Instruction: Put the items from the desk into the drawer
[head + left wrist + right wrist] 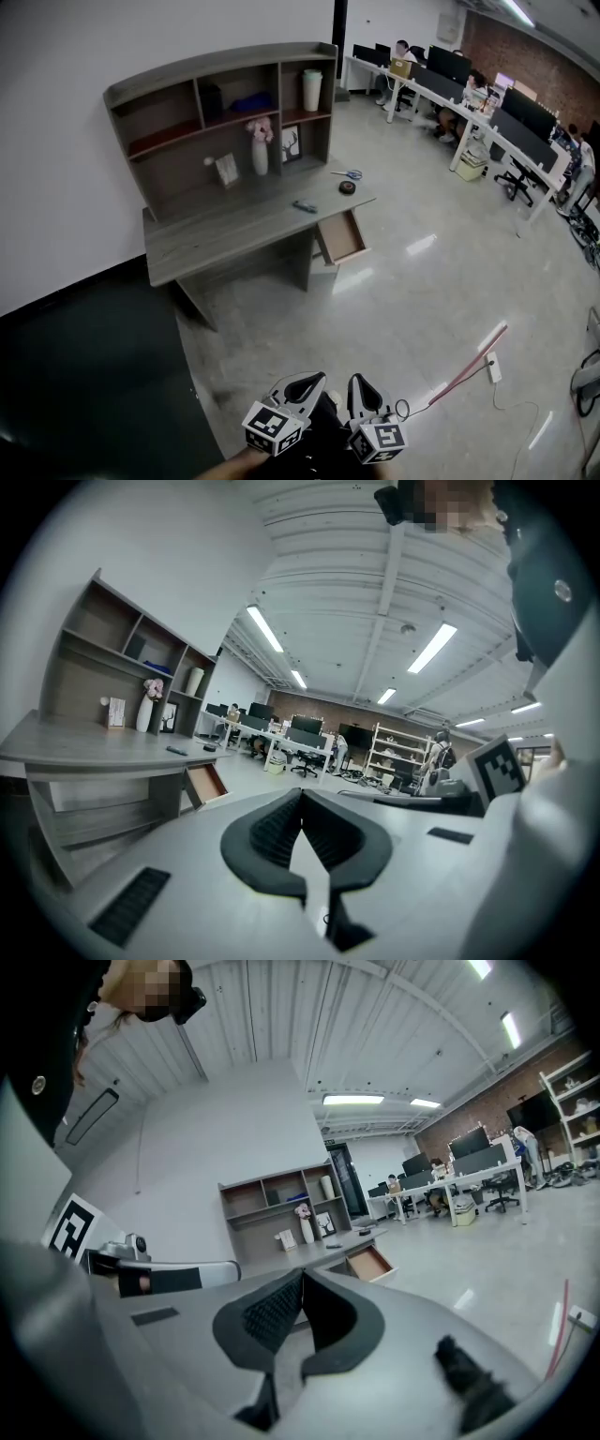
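Left gripper (306, 383) and right gripper (365, 390) were closed and empty, side by side, well apart from the tabletop (216, 239), where scissors (347, 174), tape roll (347, 187) and small dark object (304, 206) lay, drawer (340, 236) open below.

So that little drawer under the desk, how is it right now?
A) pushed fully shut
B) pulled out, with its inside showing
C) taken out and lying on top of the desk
B: in the head view the drawer sticks out from under the desk, with its brown inside showing, while the scissors and the tape roll lie on the desktop.
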The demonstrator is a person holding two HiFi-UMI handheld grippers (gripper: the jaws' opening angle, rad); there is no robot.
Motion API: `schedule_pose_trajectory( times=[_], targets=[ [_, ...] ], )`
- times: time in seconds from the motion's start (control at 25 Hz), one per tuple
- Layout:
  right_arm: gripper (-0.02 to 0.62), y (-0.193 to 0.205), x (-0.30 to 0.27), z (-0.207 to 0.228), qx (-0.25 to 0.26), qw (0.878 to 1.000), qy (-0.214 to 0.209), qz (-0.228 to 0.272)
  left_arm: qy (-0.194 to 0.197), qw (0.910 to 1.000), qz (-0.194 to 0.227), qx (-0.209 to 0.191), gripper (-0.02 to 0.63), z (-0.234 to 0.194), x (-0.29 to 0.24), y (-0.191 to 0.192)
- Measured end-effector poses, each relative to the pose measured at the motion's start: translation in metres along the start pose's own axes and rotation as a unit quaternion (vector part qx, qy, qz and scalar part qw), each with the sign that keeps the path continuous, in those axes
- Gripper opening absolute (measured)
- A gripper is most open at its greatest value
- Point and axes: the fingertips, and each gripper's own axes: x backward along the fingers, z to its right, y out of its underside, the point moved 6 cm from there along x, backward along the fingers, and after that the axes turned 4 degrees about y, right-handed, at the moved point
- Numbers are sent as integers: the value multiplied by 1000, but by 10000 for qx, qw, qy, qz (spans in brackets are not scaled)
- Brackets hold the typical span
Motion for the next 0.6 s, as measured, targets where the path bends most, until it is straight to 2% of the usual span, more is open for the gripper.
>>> schedule_pose_trajectory(
  times=[0.28, 0.6],
  targets=[
    [11, -8, -28, 9, 189, 9998, 61, -12, 9, 10000, -28, -35, 9, -19, -21, -9],
    [11, -26, -82, 35, 327, 9994, -35, -94, -64, 9997, -195, -91, 9, -59, -68, -23]
  ],
)
